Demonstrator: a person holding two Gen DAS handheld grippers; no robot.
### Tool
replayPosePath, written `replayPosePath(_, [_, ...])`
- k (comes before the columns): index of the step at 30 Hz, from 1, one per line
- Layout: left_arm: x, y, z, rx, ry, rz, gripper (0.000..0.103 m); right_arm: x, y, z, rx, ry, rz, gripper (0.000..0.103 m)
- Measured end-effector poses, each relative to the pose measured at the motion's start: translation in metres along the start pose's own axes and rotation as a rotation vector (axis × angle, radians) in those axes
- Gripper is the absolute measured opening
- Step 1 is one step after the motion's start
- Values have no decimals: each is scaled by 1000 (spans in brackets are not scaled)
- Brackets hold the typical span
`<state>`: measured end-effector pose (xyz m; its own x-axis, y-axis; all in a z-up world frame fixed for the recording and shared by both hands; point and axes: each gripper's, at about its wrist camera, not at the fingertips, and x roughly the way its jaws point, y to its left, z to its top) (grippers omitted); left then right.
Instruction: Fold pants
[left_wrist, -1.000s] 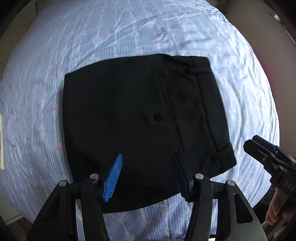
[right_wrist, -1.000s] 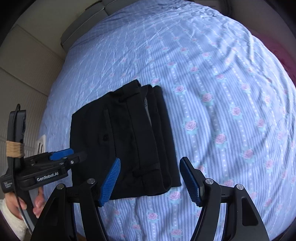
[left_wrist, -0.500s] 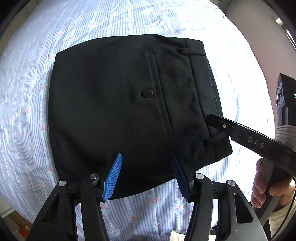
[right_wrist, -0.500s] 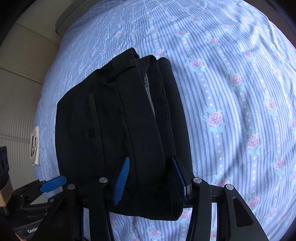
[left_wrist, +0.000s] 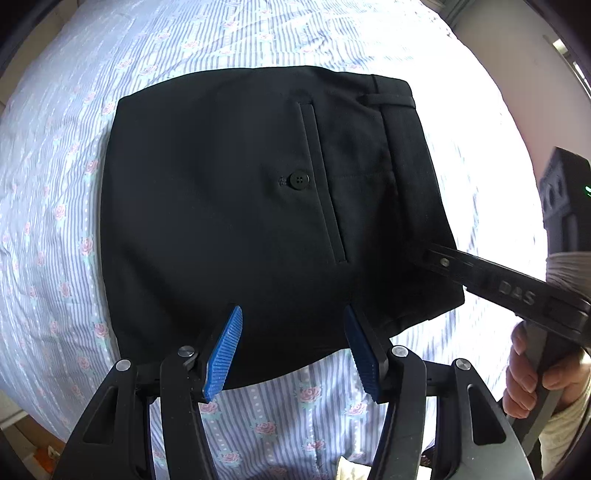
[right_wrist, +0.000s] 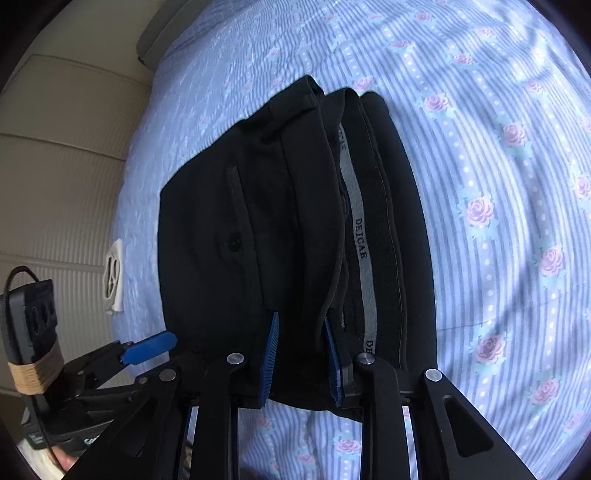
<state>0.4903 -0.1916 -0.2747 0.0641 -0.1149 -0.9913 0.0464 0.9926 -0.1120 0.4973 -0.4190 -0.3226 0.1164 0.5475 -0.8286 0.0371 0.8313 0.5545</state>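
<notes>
The black pants (left_wrist: 236, 221) lie folded into a square on the bed, back pocket and button up, waistband to the right. In the right wrist view the pants (right_wrist: 258, 221) show stacked layers and a grey inner waistband label. My left gripper (left_wrist: 291, 321) is open over the pants' near edge, its blue pads apart. My right gripper (right_wrist: 299, 321) has its jaws narrowed around the top waistband layer at the near corner; the cloth fills the gap between the pads. The right gripper's finger (left_wrist: 491, 284) reaches in over the pants' right corner in the left wrist view.
The bed sheet (right_wrist: 498, 166) is blue-striped with pink roses. A padded beige headboard (right_wrist: 55, 166) stands at the left. A small white object (right_wrist: 114, 273) lies at the sheet's left edge. The left gripper (right_wrist: 147, 347) shows at lower left.
My right gripper has moved in onto the waistband corner and narrowed its jaws around the top layer. My left gripper has shifted a little and stays open.
</notes>
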Motion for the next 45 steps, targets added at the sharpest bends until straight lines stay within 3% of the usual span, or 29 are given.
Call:
replayPosePath(1, [0, 1, -1, -1, 1, 3, 56, 5, -1, 0, 6, 5, -21, 26])
replayPosePath(3, [0, 1, -4, -8, 0, 6, 56, 10, -4, 1, 29, -8, -54, 15])
replayPosePath(6, [-2, 3, -8, -21, 2, 7, 57, 2, -7, -1, 87, -44, -53, 9])
replayPosePath(13, [4, -4, -12, -22, 16, 14, 57, -23, -2, -10, 66, -131, -116, 8])
replayPosePath(19, [7, -14, -8, 1, 16, 28, 61, -10, -20, -12, 101, -116, -146, 9])
replayPosePath(25, [3, -8, -10, -20, 9, 33, 63, -12, -20, -17, 90, -126, -209, 35])
replayPosePath(27, [2, -5, -9, -31, 7, 34, 64, -14, -18, -17, 62, -127, -270, 57])
replayPosePath(28, [-1, -5, -15, -35, 3, 34, 64, -15, -19, -18, 55, -130, -300, 61])
replayPosePath(34, [-21, 11, -22, -60, -33, 14, 67, -40, -35, -32, 111, -144, -323, 63])
replayPosePath(36, [-31, 15, -30, -77, -58, 4, 71, -53, -32, -38, 129, -163, -287, 63])
replayPosePath(39, [-44, 24, -37, -106, -90, 12, 74, -75, -27, -50, 130, -208, -308, 64])
replayPosePath(41, [-53, 33, -56, -121, -97, 22, 74, -83, -24, -58, 136, -236, -273, 64])
replayPosePath(45, [-66, 38, -58, -103, -96, 49, 74, -79, -25, -77, 190, -277, -171, 77])
